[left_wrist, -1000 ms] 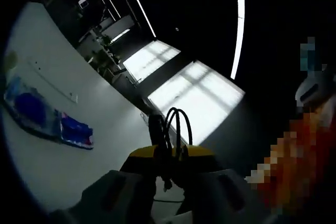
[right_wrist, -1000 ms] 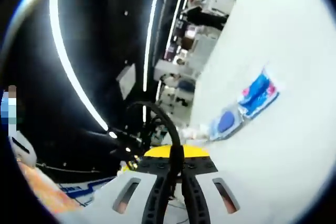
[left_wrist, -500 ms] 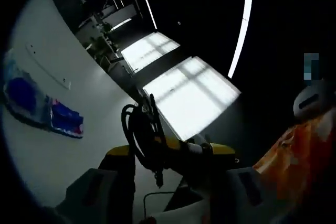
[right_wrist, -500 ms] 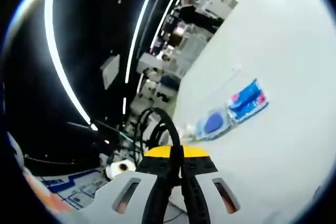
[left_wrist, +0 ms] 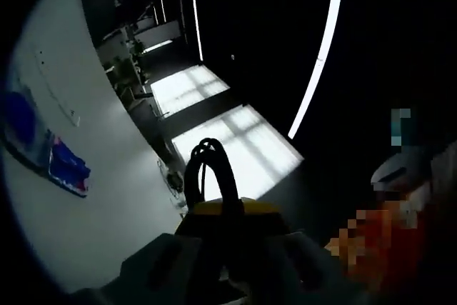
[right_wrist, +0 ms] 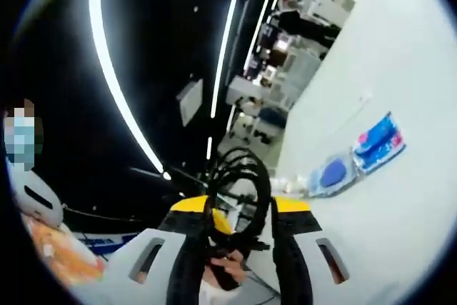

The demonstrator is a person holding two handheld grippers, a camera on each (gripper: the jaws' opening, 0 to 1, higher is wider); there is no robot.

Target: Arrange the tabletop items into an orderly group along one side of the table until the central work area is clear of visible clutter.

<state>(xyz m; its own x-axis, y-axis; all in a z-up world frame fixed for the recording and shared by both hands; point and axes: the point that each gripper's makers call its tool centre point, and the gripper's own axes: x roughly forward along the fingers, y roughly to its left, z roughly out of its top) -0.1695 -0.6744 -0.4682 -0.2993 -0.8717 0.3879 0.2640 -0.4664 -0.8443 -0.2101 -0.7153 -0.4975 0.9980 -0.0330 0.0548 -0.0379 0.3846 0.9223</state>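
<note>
Right hand-held gripper [right_wrist: 232, 276] clamps a looped black cable [right_wrist: 239, 176] between narrow jaws. The left hand-held gripper [left_wrist: 228, 266] has cable loops at its jaws too, though I cannot tell its grip. The blue packet [right_wrist: 357, 158] lies well off on the white tabletop [right_wrist: 400, 233], right-forward of that right one.

Black cable loops [right_wrist: 239, 176] between right gripper [right_wrist: 232, 266] fingers [right_wrist: 187, 276].

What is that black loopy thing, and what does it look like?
It's a black cable, thin and rubbery-looking, bundled into several loops. In the right gripper view it sits between the right gripper's jaws, loops standing up above them. In the left gripper view, black cable loops rise above the left gripper too. Its ends are hidden.
</note>
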